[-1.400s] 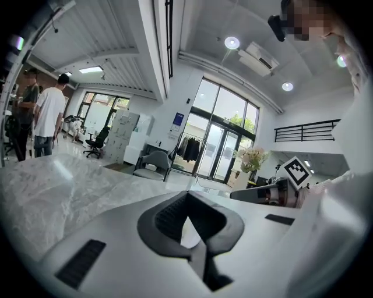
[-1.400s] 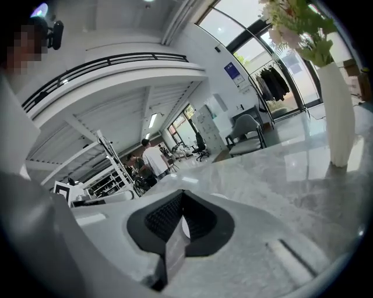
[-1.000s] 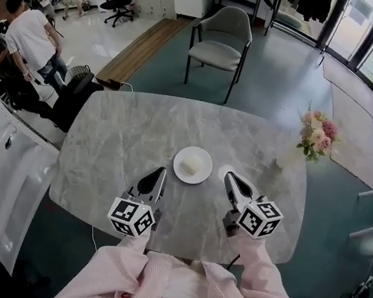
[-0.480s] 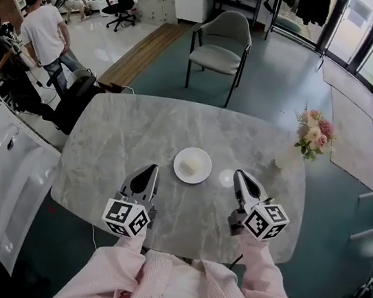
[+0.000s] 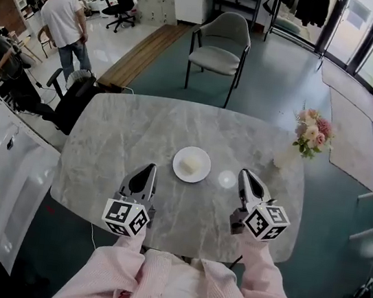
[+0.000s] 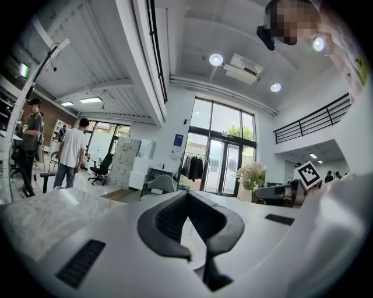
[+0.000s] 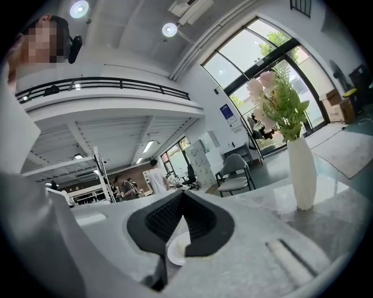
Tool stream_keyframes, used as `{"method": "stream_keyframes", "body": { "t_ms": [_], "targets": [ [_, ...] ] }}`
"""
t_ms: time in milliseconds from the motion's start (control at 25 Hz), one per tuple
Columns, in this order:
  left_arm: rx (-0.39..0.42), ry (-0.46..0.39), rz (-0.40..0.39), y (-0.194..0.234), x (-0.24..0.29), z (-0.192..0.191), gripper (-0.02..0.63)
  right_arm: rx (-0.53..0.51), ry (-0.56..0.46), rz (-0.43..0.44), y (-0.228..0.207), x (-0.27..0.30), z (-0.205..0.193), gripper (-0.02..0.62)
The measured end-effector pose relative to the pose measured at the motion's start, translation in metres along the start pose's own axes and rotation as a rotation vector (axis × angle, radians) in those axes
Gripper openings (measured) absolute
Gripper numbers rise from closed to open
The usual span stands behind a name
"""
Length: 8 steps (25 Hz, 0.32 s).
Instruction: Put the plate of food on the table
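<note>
Mid-frame, the plate (image 5: pixel 192 164) looked light yet breakable (pinch its rim); left gripper (image 5: pixel 149 170) and right gripper (image 5: pixel 245 176) sat closed, empty.

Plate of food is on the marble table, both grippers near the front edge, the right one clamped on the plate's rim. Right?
Not the last part. The right gripper is shut on nothing and sits apart from the plate, as the head view shows. The plate is on the table, and the left gripper is near the front edge too.
</note>
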<state>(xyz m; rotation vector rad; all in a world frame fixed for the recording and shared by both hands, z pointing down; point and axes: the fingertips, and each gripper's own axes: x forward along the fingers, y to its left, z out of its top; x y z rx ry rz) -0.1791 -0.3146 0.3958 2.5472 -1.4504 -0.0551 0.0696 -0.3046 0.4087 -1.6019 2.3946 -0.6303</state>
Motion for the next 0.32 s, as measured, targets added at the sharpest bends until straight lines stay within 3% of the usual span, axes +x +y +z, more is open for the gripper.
{"method": "stream_keyframes", "body": {
  "t_ms": [320],
  "targets": [
    [0.004, 0.017, 0.013, -0.0058, -0.0013, -0.0014, -0.005, -0.018, 0.008, -0.018, -0.0046, -0.0075, 0.0030, 0.005]
  ]
}}
